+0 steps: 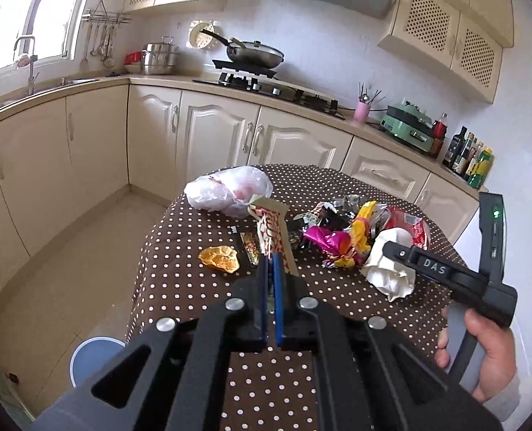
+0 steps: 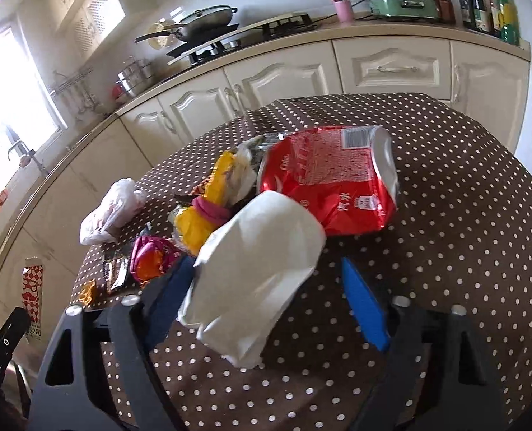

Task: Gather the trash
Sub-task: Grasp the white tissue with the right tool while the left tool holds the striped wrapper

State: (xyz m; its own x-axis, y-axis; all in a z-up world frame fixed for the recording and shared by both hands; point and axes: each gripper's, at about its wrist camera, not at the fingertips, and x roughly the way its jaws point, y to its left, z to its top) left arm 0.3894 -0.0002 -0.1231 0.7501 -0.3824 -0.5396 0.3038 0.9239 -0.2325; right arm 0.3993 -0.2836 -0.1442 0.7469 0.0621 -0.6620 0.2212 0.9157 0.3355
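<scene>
Nearest, left gripper (image 1: 270, 256) clamped narrow on a red-and-white patterned carton (image 1: 271, 228), lifted clear of the polka-dot tablecloth (image 1: 180, 273) and tilted up and away from the camera. Down to the left, on the floor beside the table, a blue-rimmed bin (image 1: 93, 353), probably the drop point for that carton. Over on the right side, right gripper (image 2: 262, 280) straddling a crumpled white paper wad (image 2: 255, 273), blue pads (image 2: 364, 309) set apart either side; right pad clearly off the paper, left pad partly hidden behind it, so contact there not readable. Likely step in hand: one piece secured, second piece being taken. Next move probably calls for closing squarely on the wad's middle, soft and springy as it looks, then lifting without dragging the neighbours. Just beyond the wad, a red foil bag (image 2: 334, 183), touching or overlapping it, and a heap of yellow and pink wrappers (image 2: 208, 212). Further left, an orange peel (image 1: 220, 258) and a dark sachet (image 1: 250, 249). Farthest on the table, a thin white plastic bag (image 1: 230, 190), all untaken.
</scene>
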